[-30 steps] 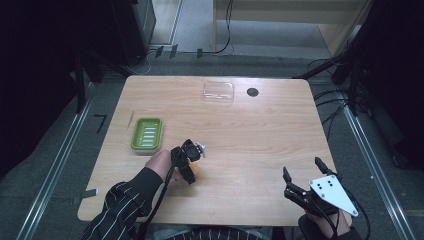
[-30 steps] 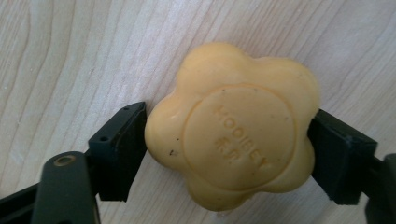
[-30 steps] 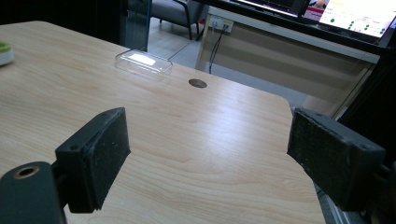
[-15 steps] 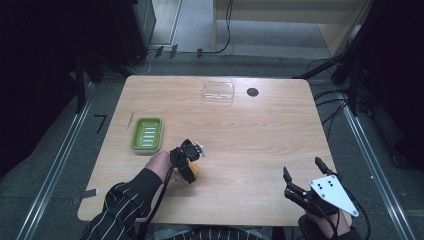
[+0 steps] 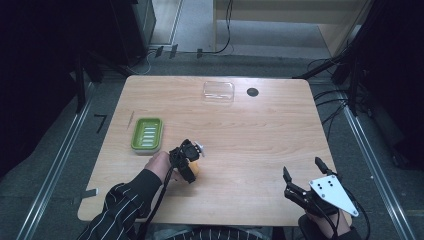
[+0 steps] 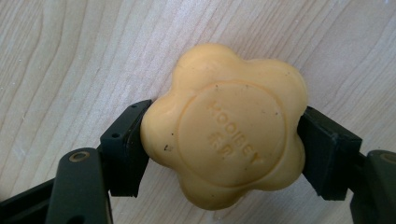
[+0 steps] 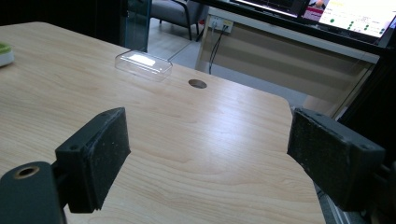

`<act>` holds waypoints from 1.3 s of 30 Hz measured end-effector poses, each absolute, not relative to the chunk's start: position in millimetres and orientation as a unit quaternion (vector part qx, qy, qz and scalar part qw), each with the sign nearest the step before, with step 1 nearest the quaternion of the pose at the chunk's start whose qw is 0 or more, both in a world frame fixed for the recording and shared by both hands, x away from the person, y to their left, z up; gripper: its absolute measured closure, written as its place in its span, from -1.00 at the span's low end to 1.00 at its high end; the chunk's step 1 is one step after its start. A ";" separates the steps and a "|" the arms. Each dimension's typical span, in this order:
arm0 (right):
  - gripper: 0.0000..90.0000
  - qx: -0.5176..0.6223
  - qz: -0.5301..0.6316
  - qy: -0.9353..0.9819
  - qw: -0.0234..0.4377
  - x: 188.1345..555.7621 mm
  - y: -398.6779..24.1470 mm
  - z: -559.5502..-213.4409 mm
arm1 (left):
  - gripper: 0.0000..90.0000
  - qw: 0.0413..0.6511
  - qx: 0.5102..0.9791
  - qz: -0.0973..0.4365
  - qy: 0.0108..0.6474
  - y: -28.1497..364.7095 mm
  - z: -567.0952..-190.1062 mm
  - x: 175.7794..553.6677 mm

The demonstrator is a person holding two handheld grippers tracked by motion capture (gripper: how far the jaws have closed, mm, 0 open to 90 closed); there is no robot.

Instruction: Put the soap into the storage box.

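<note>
On the wooden table point(image 5: 260, 135), the left tool point(image 5: 192, 159) sits beside a green tray point(image 5: 147, 134).

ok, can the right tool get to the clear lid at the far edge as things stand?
Probably yes. The right tool is open and holds nothing, and bare table lies between it and the clear plastic lid. It is a long diagonal reach, though. The left tool stays off that path.
</note>
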State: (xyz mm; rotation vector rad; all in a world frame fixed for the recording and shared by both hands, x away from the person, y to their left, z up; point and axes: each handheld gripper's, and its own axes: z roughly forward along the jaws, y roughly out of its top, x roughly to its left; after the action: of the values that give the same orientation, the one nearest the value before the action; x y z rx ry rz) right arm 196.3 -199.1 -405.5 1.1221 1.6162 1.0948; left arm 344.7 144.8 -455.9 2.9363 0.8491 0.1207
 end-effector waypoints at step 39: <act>-0.70 0.449 0.438 0.648 0.431 196.4 -199.0 -405.5 | -0.39 0.082 0.947 0.075 0.302 161.9 -442.1 350.6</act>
State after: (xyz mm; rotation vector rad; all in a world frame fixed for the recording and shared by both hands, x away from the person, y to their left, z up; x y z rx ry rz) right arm 196.4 -199.0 -405.5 1.1210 1.6169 1.0934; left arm 350.6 161.9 -442.1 2.8276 0.9034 0.2243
